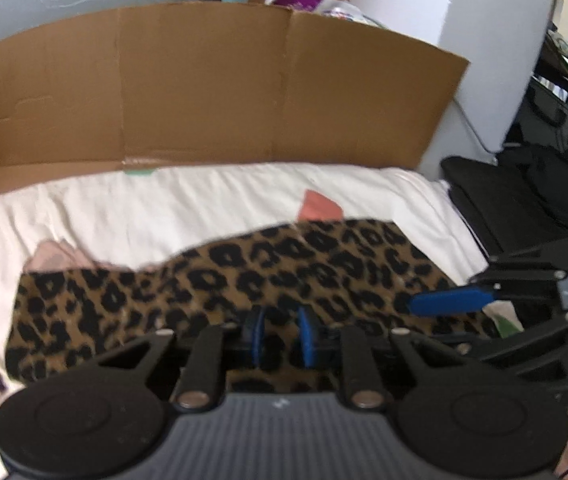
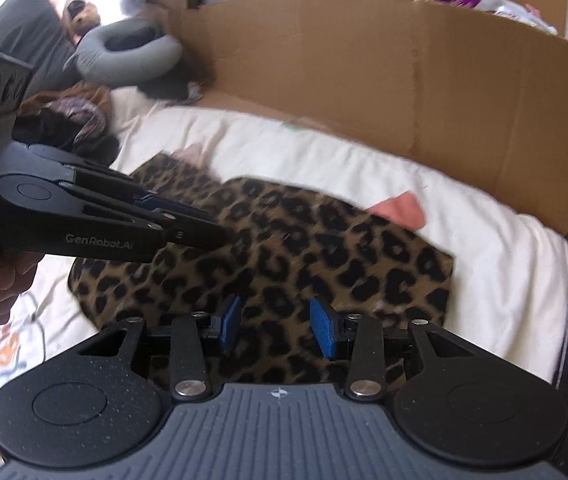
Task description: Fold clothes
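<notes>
The leopard-print garment (image 1: 267,276) lies spread across the white bedding (image 1: 203,196) of a bed, in front of an upright cardboard sheet (image 1: 211,92), with a pink cloth (image 1: 320,206) peeking out from under its far edge. The left hand-held gripper (image 1: 281,336) hangs low over the garment's near part, its 2 blue pads close together with a narrow gap; whether they pinch any fabric cannot be told. The right hand-held gripper (image 2: 279,330) hangs over the same garment with its pads clearly apart and nothing pressed between them.

Soft daylight – motion blur throughout – fisheye-bent, vignetted corners.
</notes>
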The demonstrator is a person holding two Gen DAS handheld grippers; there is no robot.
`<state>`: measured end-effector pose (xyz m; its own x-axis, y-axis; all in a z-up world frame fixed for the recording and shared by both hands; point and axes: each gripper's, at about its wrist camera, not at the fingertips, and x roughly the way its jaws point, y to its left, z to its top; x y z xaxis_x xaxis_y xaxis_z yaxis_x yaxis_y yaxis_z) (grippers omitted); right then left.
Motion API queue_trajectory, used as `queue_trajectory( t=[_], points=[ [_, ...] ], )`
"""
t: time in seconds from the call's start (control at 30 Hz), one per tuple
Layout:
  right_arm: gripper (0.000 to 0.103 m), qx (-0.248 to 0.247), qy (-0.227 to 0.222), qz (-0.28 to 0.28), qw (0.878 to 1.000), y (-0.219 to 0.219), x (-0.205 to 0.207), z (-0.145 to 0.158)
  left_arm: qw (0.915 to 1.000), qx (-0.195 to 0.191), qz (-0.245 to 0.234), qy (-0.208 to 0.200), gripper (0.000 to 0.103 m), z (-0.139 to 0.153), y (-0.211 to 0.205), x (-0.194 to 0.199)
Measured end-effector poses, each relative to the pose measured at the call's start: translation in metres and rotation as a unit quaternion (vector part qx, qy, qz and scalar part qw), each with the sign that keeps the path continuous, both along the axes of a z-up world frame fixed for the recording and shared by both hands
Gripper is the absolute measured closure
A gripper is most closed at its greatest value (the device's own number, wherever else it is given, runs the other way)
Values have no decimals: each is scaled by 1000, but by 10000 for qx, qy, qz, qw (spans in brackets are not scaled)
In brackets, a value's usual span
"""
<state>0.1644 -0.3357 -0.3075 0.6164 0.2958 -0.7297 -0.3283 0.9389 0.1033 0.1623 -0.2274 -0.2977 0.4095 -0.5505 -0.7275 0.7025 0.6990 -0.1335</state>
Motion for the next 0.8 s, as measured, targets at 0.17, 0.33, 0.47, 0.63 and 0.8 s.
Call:
queue_trajectory(
  t=[0.17,0.33,0.47,0.63,0.8],
  points=[
    [57,-168,119,228,9995,10,-8,-14,9990,412,-28,-139,82,-17,-6,-8],
    [58,-455,117,207,9987,5,-10,-21,9987,468,53,-201,84,-20,-4,4],
    [57,-595,159,-8,9981,-9,-13,-22,9985,472,200,-207,96,-20,1,18],
    [58,-661,171,-368,9970,-28,-25,-18,9985,436,333,-82,100,-18,7,27],
    [58,-481,51,-555,9973,-33,-36,-3,9988,270,418,-41,87,-4,17,19]
  ],
)
